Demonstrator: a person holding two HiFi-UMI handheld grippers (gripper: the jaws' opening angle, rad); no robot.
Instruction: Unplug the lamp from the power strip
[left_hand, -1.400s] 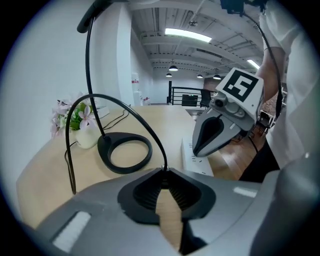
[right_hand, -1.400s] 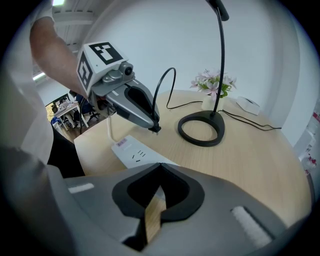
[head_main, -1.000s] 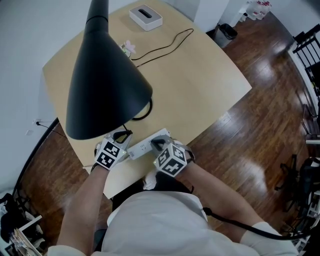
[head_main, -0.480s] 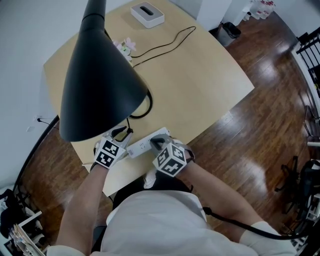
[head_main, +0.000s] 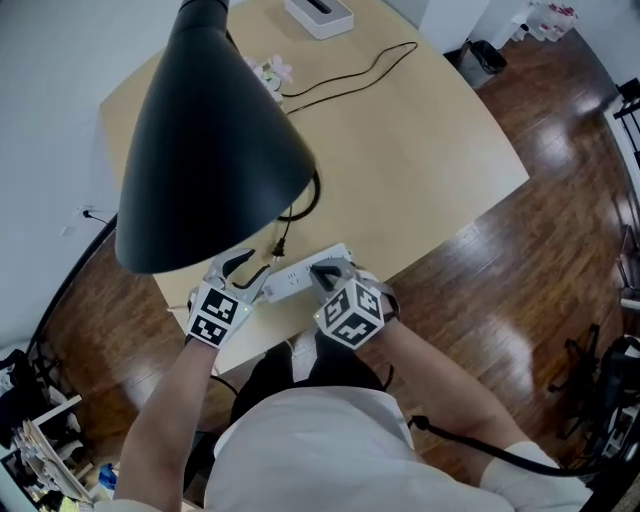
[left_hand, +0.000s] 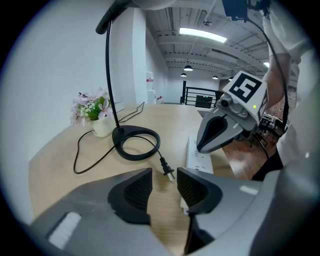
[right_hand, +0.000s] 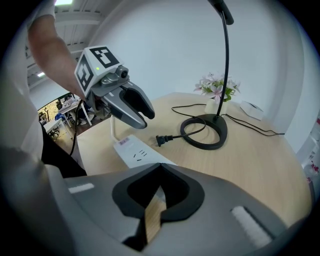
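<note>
The lamp's black plug (left_hand: 167, 170) lies loose on the wooden table, out of the white power strip (left_hand: 200, 159), its prongs pointing at my left gripper (left_hand: 164, 182). That gripper's jaws have just been opening and stand open with nothing between them, the plug just beyond the tips. My right gripper (right_hand: 160, 169) is shut, its tips down at the near end of the power strip (right_hand: 134, 151). In the head view the lamp's big black shade (head_main: 210, 150) hides much of the table; the left gripper (head_main: 250, 265) and right gripper (head_main: 322, 272) flank the strip (head_main: 300, 278).
The lamp's ring base (left_hand: 135, 142) and coiled cord sit behind the plug. A small flower pot (left_hand: 95, 112), a second thin black cable (head_main: 350, 80) and a white box (head_main: 320, 15) lie farther back. The table's front edge (head_main: 250, 345) is right under my hands.
The left gripper's jaws have opened and let go of the plug, which now lies on the table apart from the strip. The left gripper has drawn back and up. The right gripper has stayed put.
</note>
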